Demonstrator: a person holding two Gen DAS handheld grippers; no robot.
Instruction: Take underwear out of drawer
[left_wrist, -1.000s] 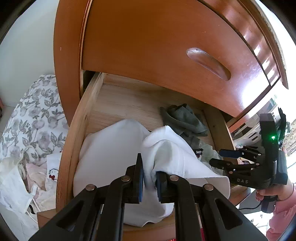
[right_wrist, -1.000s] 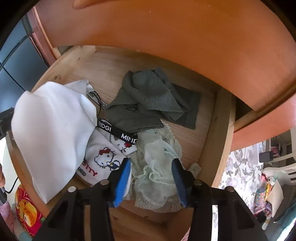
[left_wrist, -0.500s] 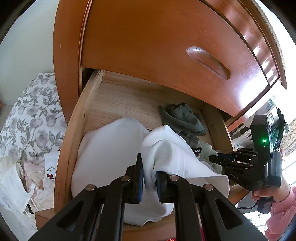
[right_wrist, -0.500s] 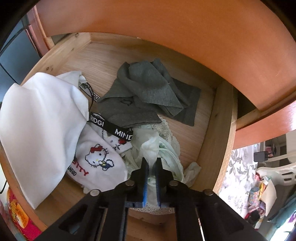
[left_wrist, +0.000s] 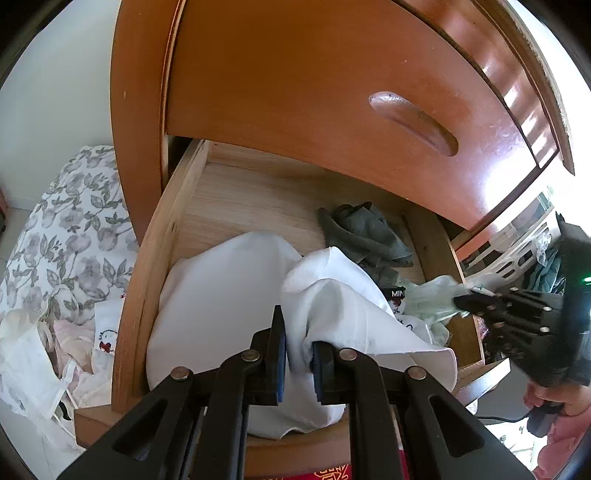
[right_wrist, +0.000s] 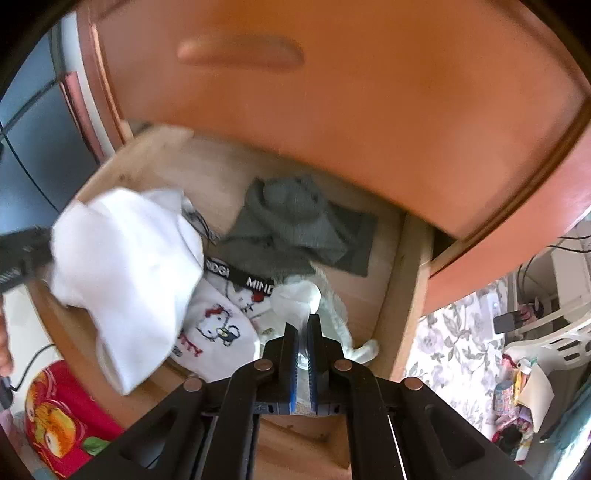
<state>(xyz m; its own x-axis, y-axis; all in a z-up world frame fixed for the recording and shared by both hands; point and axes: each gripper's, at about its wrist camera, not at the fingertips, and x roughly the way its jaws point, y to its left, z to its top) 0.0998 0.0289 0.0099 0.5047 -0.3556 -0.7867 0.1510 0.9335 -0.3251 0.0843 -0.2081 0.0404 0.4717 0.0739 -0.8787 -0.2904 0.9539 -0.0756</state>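
Underwear (right_wrist: 306, 295), pale green, lifting from drawer (right_wrist: 402, 280) front-right corner, clamped in right gripper (right_wrist: 303, 354); left gripper (left_wrist: 295, 354) clamped on white cloth (left_wrist: 229, 295) at front edge. Pull up slow & straight so lace won't snag neighbours

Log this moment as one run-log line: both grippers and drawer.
left gripper: shut on white cloth | right gripper: shut on pale green underwear | drawer: open

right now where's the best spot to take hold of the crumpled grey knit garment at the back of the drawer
Grip the raised bunched fold on top of the crumpled grey knit garment, coming from above at the open drawer's front; its flat edges hug the wood.
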